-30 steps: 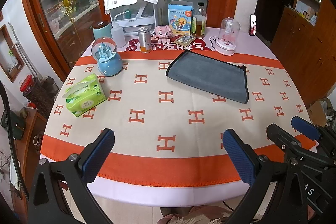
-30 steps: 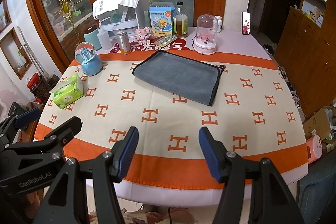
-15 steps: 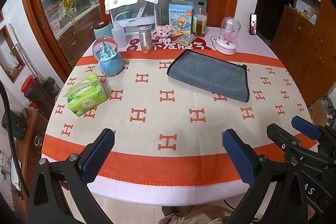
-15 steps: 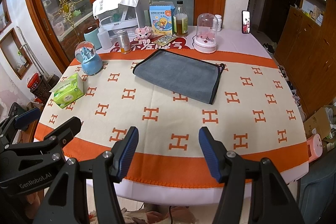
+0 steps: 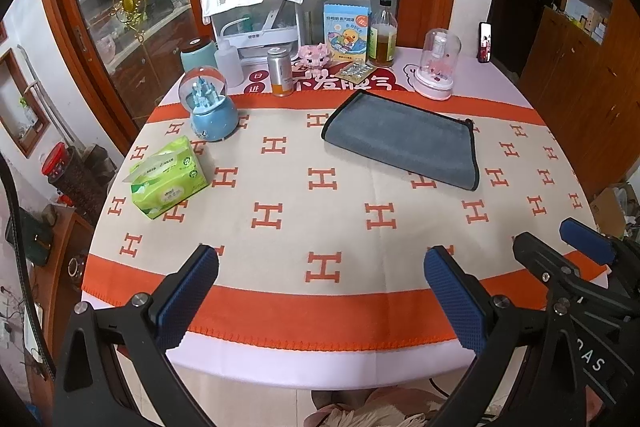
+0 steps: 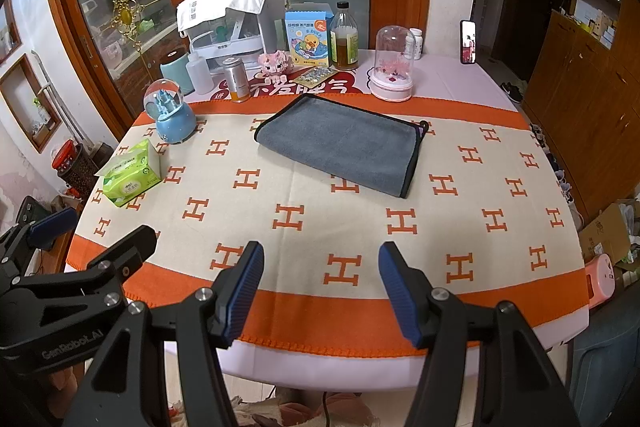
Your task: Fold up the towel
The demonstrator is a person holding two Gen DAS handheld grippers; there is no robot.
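A grey towel [image 5: 400,137] with a black edge lies folded flat on the far middle of the round table; it also shows in the right wrist view [image 6: 340,143]. My left gripper [image 5: 320,295] is open and empty, held off the table's near edge, far from the towel. My right gripper [image 6: 320,287] is open and empty, also over the near edge. The right gripper's body shows at the right of the left wrist view [image 5: 580,267], and the left gripper at the left of the right wrist view [image 6: 80,267].
A green tissue pack [image 5: 168,179] and a blue snow globe [image 5: 210,107] stand at the left. Bottles, a can [image 5: 280,71], a box, a glass dome [image 5: 438,63] and a dish rack [image 5: 256,15] line the far edge. A wooden cabinet [image 6: 592,99] stands at the right.
Both grippers have drawn back slightly from the table, so it looks a little smaller. The towel has not moved and both stay open.
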